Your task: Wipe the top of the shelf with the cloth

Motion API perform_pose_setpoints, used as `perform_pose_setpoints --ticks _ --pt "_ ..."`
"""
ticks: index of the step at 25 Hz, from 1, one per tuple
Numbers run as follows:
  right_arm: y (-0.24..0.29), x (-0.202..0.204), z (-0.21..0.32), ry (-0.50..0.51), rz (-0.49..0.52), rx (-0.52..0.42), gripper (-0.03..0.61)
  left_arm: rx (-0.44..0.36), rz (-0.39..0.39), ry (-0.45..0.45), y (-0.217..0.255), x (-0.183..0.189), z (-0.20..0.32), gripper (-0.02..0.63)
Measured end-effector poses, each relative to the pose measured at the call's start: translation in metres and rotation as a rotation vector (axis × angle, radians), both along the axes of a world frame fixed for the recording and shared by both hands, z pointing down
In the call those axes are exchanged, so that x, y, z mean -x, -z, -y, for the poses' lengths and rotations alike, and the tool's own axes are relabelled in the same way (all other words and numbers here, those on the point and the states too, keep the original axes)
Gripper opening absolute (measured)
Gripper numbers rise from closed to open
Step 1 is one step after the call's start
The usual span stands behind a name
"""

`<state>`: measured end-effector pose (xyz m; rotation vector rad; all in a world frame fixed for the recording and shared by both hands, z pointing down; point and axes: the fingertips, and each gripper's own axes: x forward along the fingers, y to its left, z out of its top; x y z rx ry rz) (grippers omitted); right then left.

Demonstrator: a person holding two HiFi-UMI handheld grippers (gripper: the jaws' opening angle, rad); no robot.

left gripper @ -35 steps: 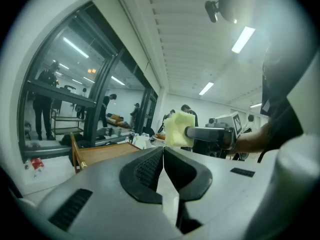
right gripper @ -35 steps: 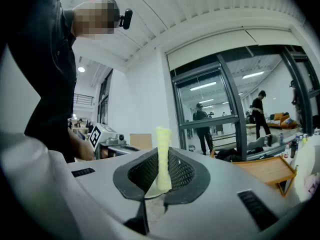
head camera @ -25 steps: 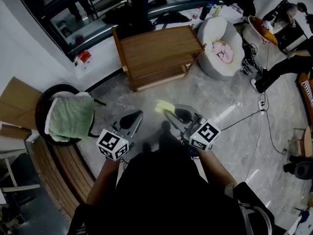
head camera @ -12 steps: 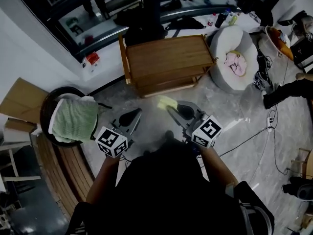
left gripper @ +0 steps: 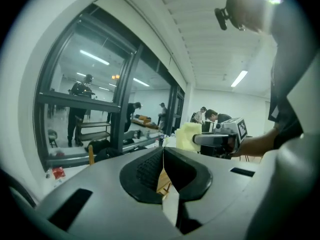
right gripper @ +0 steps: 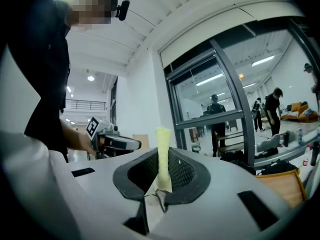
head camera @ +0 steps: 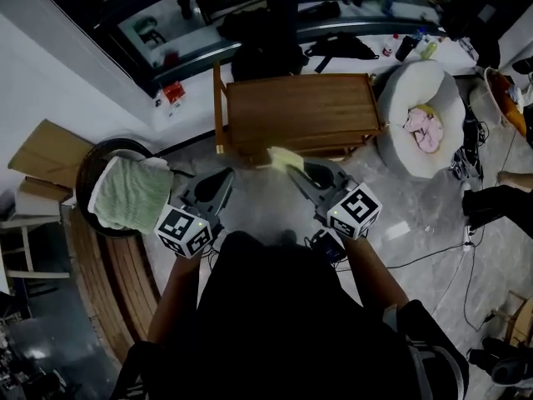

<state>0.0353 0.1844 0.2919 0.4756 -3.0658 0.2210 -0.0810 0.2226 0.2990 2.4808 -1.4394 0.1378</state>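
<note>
Poised before low wooden shelf (head camera: 304, 111).
Pinching folded pale-yellow cloth (head camera: 281, 157) in right gripper (head camera: 293, 172), with left gripper (head camera: 225, 180) closed and empty.

Grey marble floor (head camera: 410, 208) — white wall (head camera: 67, 82), glass partition (head camera: 166, 23).

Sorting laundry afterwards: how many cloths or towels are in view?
3: yellow cloth in the right gripper, green towel on the black chair at left, pink cloth in the white round bed at right. More may be hidden.
</note>
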Motion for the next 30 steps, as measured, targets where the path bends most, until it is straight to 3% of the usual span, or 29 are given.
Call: perform_pose_setpoints --ticks 11,30 --pt "-0.017 0.032 0.082 -0.03 -0.011 0.05 0.048 0.033 -0.02 0.016 -0.022 0.036 0.074 0.012" --pt "-0.078 0.172 0.241 -0.048 -0.203 0.211 0.048 0.144 -0.088 -0.054 -0.079 0.147 0.218 0.012"
